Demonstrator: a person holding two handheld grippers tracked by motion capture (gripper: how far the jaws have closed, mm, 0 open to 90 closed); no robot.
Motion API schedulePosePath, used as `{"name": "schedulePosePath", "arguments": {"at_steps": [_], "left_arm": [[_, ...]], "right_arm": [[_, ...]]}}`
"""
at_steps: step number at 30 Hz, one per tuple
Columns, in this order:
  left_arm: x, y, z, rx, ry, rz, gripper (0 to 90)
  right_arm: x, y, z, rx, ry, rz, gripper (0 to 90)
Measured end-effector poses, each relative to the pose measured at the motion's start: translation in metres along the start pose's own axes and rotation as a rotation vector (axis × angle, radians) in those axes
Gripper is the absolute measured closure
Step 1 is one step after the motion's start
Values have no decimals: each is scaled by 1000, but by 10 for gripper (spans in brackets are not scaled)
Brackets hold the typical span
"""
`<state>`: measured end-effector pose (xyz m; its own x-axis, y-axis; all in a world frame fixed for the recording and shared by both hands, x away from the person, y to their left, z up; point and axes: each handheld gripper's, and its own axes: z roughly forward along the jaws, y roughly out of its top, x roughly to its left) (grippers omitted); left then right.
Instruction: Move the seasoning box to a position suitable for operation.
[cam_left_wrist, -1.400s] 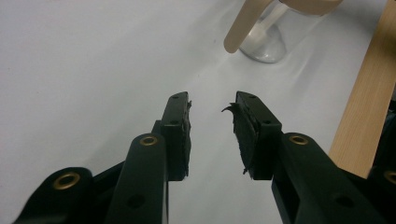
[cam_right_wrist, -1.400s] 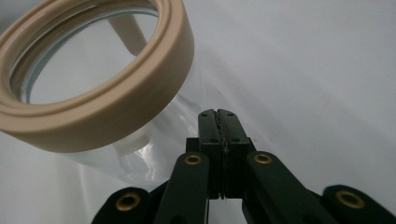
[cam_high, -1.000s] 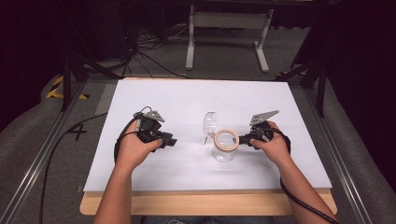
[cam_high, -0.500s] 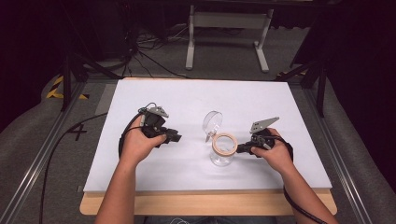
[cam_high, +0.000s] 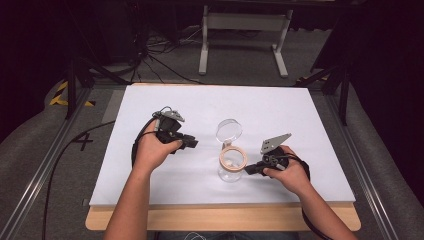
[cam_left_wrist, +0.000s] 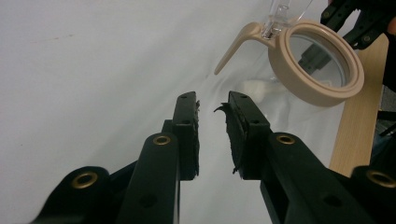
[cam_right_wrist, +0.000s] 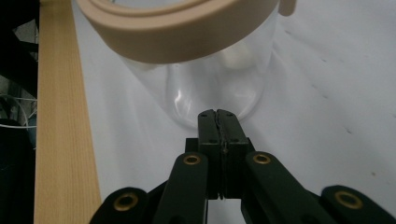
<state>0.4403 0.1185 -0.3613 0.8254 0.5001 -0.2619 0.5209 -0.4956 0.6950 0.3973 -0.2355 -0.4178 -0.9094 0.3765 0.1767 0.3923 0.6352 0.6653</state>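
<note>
A clear glass jar with a beige ring collar (cam_high: 232, 162) stands upright on the white-covered desk (cam_high: 300, 115), between the two claws. Its round clear lid (cam_high: 229, 131) is swung open and stands up on the jar's far side, hinged to the collar.

The left claw (cam_high: 192, 143) is held in the person's left hand (cam_high: 152, 150), apart from the jar and pointing toward it. In the left gripper view its jaws stand slightly apart with nothing between them (cam_left_wrist: 212, 121); the jar's collar (cam_left_wrist: 317, 65) lies ahead and to the right of them, with a thin beige latch arm (cam_left_wrist: 233, 46) reaching out from it.

The right claw (cam_high: 250, 170), held in the right hand (cam_high: 290, 175), points at the jar from its other side, its tip just beside the glass wall. In the right gripper view the jaws are pressed flat together with nothing between them (cam_right_wrist: 218, 122), and the jar's rounded lower wall (cam_right_wrist: 205, 93) sits directly in front of them; whether they touch it cannot be told. A small white object (cam_right_wrist: 236, 56) lies inside the jar. The desk's pale wooden edge (cam_right_wrist: 60, 140) runs to the left of this claw.
</note>
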Motion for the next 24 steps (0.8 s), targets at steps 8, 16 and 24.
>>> {"name": "schedulePosePath", "arguments": {"at_steps": [8,16,24], "left_arm": [[2,0,-1,-1,31,6,789],[1,0,1,0,37,3,818],[-2,6,4,-63,48,20,869]], "right_arm": [[6,2,10,15,13,-22,900],[9,4,14,19,27,-36,900],[8,6,-19,-70,-28,-4,900]]}}
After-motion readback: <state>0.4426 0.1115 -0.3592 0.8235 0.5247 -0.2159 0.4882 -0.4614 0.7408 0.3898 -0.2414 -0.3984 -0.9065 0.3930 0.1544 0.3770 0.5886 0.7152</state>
